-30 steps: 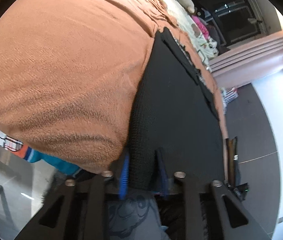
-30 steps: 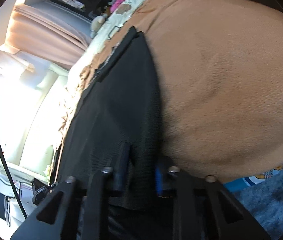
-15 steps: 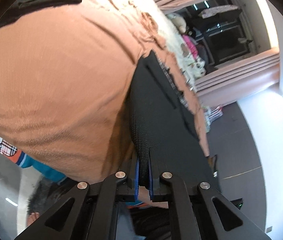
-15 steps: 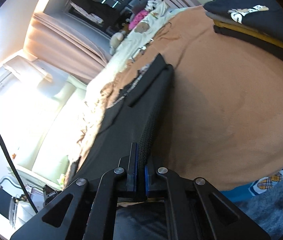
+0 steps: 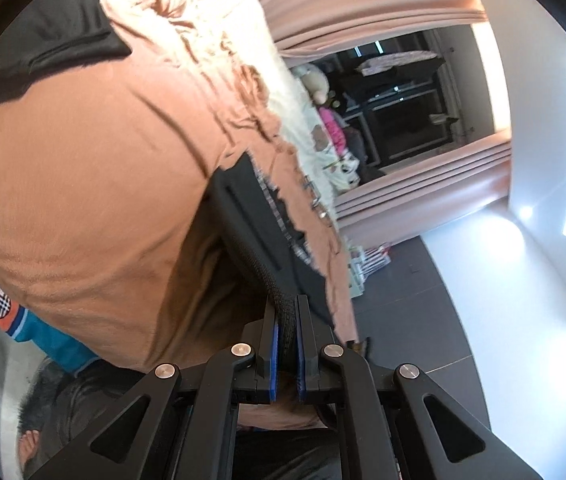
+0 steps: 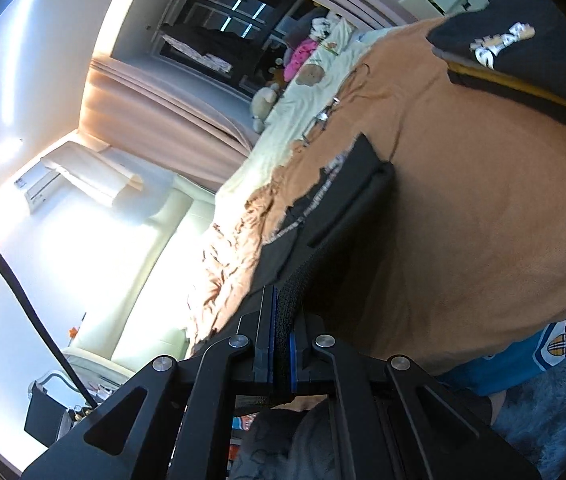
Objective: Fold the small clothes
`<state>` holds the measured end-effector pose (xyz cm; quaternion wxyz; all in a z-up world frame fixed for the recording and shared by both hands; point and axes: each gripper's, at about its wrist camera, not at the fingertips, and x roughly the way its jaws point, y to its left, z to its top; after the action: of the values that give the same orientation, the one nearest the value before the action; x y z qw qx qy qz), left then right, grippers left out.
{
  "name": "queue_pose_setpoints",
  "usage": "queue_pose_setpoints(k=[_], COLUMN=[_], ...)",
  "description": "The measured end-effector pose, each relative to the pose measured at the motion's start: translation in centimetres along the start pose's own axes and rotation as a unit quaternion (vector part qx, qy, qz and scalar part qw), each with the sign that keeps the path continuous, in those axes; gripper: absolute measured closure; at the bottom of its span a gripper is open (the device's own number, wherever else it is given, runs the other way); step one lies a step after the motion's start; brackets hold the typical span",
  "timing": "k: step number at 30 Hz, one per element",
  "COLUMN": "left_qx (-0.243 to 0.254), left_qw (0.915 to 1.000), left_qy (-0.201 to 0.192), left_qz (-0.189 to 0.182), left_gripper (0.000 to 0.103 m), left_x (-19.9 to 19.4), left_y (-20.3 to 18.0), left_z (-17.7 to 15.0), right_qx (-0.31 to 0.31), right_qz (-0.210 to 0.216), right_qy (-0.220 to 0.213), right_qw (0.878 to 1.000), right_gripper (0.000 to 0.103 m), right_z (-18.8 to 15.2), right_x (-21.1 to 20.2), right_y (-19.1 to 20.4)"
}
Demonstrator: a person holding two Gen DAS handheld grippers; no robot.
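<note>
Lifted black garment (image 5: 259,216), edge now pinched in both tools

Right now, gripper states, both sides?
Left gripper: shut on the black mesh garment, pinching its edge.
Right gripper: shut on the same black mesh garment, at another edge.

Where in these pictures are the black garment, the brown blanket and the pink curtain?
Black garment (image 5: 259,220): left wrist view, on its flat middle.
Brown blanket (image 6: 483,208): right wrist view, on its smooth open stretch.
Pink curtain (image 5: 423,196): left wrist view, on its lower folds.
</note>
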<state>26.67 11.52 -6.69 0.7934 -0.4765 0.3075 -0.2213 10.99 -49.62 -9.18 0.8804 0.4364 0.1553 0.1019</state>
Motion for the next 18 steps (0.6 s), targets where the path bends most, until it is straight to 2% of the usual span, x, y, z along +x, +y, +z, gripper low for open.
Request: queue_pose_setpoints(k=[9, 18], left_qx=[0.028, 0.036], left_qw=[0.9981, 0.9955], left_qy=[-0.034, -0.053], left_qz=[-0.043, -0.069], left_gripper=[0.097, 0.097], left_x=[-5.0, -9.2], left_y=[-5.0, -8.0], left_z=[-0.1, -0.2], right_qx=[-0.032, -0.04], right_qz=[0.032, 0.058], right_qy=[-0.023, -0.042], right_qw=[0.999, 0.997], right_gripper=[0.102, 0.102], right_z=[0.7, 1.7], right_x=[-2.5, -4.1], right_y=[2.4, 3.0])
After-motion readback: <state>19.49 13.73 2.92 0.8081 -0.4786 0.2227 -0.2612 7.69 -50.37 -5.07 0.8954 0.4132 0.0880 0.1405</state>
